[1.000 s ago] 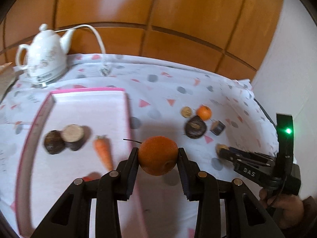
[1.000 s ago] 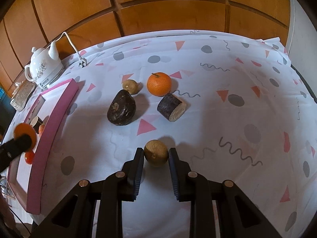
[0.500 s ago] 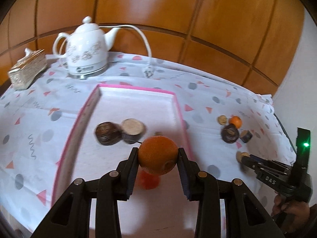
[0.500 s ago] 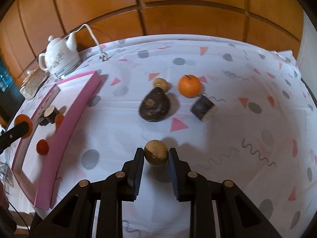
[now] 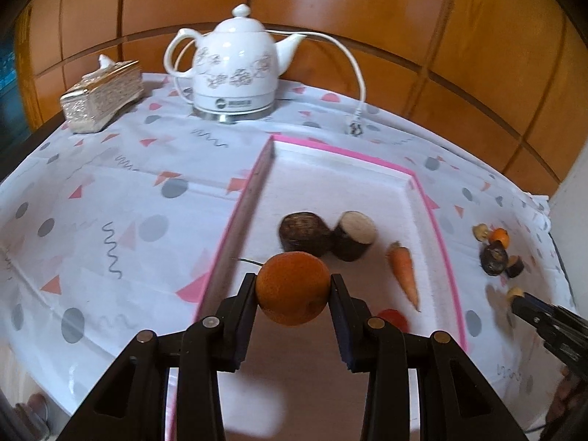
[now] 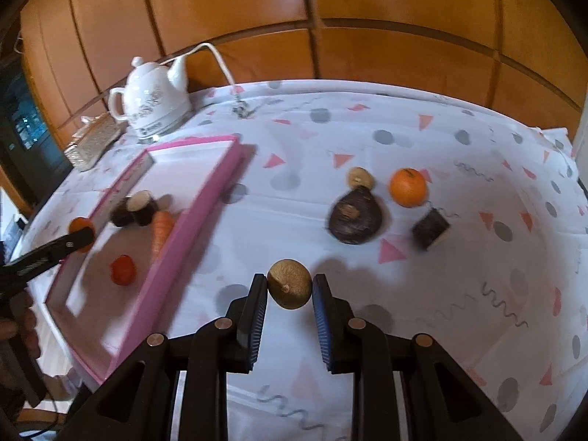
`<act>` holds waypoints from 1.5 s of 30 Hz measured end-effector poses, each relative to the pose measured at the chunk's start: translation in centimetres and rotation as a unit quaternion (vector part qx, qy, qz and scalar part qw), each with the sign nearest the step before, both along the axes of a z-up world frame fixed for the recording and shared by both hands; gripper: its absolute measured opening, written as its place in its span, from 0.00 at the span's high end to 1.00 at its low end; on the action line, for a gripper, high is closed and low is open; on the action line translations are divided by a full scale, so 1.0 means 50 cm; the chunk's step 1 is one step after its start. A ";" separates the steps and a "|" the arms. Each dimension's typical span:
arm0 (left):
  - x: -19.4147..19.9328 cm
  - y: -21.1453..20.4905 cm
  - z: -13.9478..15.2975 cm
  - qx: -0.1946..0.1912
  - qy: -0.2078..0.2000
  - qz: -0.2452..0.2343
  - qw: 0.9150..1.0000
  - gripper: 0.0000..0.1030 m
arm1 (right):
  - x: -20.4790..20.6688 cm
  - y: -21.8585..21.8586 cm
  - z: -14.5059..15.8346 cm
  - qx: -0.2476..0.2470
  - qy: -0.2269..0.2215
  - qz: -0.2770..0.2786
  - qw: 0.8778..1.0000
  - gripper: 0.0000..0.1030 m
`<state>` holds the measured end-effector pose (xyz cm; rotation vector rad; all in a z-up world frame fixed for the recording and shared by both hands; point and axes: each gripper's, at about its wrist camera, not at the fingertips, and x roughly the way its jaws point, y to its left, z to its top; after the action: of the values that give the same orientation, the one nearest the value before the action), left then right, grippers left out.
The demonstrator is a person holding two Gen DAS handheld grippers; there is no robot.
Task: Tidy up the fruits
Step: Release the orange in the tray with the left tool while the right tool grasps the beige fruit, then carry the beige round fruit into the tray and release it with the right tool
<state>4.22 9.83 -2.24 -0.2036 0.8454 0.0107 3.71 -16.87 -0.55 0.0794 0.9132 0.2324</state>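
Observation:
My left gripper (image 5: 293,288) is shut on an orange (image 5: 293,282) and holds it above the near left part of the pink-rimmed tray (image 5: 235,217). In the tray lie a dark round fruit (image 5: 301,230), a cut log-like piece (image 5: 354,235), a carrot (image 5: 403,272) and a small red fruit (image 5: 393,318). My right gripper (image 6: 289,288) is shut on a brown round fruit (image 6: 289,283), raised over the tablecloth right of the tray (image 6: 191,228). On the cloth lie a second orange (image 6: 408,187), a dark fruit (image 6: 354,217), a small tan fruit (image 6: 361,177) and a dark cut piece (image 6: 430,228).
A white electric kettle (image 5: 235,73) with its cord stands at the back of the table behind the tray. A gold tissue box (image 5: 103,95) sits at the back left. The table's left and near edges are close to the tray. Wood panelling lies behind.
My left gripper has carried the orange leftward, from beside the tray's right rim to above its left part. My right gripper has lifted the brown fruit and swung toward the tray.

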 end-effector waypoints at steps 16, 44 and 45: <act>-0.021 0.011 0.026 -0.006 -0.015 0.018 1.000 0.47 | -0.040 0.226 0.046 0.026 -0.007 0.181 0.983 0.76; -0.031 -0.030 0.050 0.004 -0.025 -0.014 1.000 0.46 | -0.045 0.194 0.034 0.028 -0.013 0.128 0.991 0.73; -0.031 -0.037 0.052 0.006 -0.026 -0.018 0.999 0.46 | -0.044 0.182 0.034 0.030 -0.013 0.117 0.993 0.73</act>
<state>2.67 8.01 0.36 -0.1768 0.7961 -0.0243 1.53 -7.79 1.13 0.0236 0.8889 0.4784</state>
